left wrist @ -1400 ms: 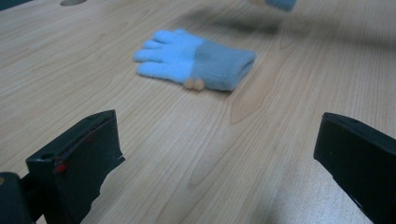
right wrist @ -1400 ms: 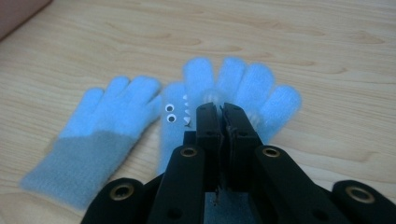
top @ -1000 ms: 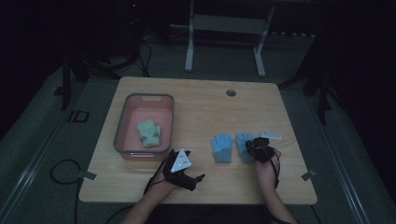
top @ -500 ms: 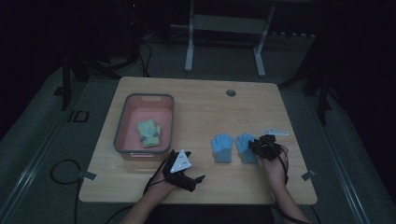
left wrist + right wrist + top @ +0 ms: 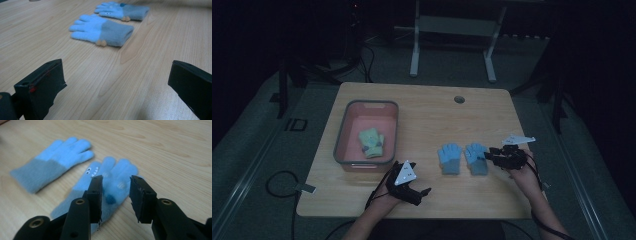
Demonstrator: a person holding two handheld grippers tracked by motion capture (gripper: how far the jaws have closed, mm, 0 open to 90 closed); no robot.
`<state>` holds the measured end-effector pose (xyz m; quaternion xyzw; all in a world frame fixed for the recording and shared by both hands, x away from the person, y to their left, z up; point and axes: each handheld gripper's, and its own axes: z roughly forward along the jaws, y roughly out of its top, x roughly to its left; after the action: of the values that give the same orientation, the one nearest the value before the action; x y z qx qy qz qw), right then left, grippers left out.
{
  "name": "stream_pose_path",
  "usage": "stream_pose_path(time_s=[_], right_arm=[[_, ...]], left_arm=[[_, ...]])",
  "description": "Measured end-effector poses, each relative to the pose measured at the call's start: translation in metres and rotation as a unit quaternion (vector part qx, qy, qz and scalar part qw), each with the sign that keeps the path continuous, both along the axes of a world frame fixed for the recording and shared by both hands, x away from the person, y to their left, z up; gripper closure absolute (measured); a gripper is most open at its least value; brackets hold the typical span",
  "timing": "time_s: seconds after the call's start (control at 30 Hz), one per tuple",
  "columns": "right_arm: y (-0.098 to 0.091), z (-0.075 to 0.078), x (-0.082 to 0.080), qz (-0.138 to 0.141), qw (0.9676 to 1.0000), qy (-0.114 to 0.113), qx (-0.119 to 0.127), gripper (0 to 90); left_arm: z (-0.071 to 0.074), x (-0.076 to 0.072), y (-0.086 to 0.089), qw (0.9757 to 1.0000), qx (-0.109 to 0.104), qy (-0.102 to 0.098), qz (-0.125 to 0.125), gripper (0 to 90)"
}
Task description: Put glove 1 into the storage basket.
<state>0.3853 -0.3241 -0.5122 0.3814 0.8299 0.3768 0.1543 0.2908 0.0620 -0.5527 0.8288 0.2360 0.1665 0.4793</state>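
Note:
Two light blue gloves with grey cuffs lie flat side by side on the wooden table (image 5: 422, 115), the left glove (image 5: 450, 159) and the right glove (image 5: 476, 159). My right gripper (image 5: 490, 156) hovers at the right glove's outer edge. In the right gripper view its jaws (image 5: 116, 195) have just been opening and stand apart above the glove with a small face (image 5: 110, 182), pinching nothing. My left gripper (image 5: 414, 181) rests near the front edge, wide open (image 5: 115, 82) and empty, facing both gloves (image 5: 102, 31).
A pink bin (image 5: 343, 135) at the table's left holds a folded green and yellow pair of gloves (image 5: 372, 142). A round cable hole (image 5: 459, 99) sits near the far edge. Bare wood lies between the bin and the blue gloves.
The right gripper has drawn back to the right, off the right glove, and its jaws have opened. The left gripper has stayed where it was.

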Motion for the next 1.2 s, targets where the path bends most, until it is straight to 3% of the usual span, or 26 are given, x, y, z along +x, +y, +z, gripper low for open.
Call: stream_pose_path(time_s=[0.07, 0.2, 0.37, 0.47, 0.67, 0.83, 1.03, 1.2], right_arm=[[0.001, -0.003, 0.004, 0.023, 0.9997, 0.011, -0.002, 61.9], [0.010, -0.012, 0.009, 0.036, 0.9992, 0.017, -0.008, 60.8], [0.017, -0.022, 0.015, 0.035, 0.9990, 0.026, -0.008, 59.9], [0.021, -0.030, 0.017, 0.032, 0.9986, 0.029, -0.029, 59.6], [0.024, -0.036, 0.011, 0.023, 0.9990, 0.009, -0.037, 65.7], [0.028, -0.035, 0.006, 0.010, 0.9990, 0.007, -0.044, 81.0], [0.031, -0.030, 0.004, -0.022, 0.9988, 0.011, -0.042, 84.8], [0.026, -0.012, 0.001, -0.045, 0.9986, -0.001, -0.026, 85.1]], left_arm=[[0.000, 0.000, 0.001, 1.0000, -0.001, -0.002, 0.001, 0.4], [0.000, 0.000, 0.001, 1.0000, 0.000, -0.003, 0.003, 0.4], [0.000, 0.000, 0.001, 1.0000, 0.001, -0.003, 0.003, 0.5], [0.000, 0.000, 0.002, 1.0000, 0.001, -0.003, 0.002, 0.5], [-0.001, 0.001, 0.002, 1.0000, 0.002, -0.005, 0.003, 0.5], [-0.001, 0.001, 0.002, 1.0000, 0.002, -0.004, 0.005, 0.5], [-0.001, 0.001, 0.002, 1.0000, 0.003, -0.003, 0.006, 0.5], [-0.001, 0.001, 0.002, 1.0000, 0.003, -0.005, 0.004, 0.4]])
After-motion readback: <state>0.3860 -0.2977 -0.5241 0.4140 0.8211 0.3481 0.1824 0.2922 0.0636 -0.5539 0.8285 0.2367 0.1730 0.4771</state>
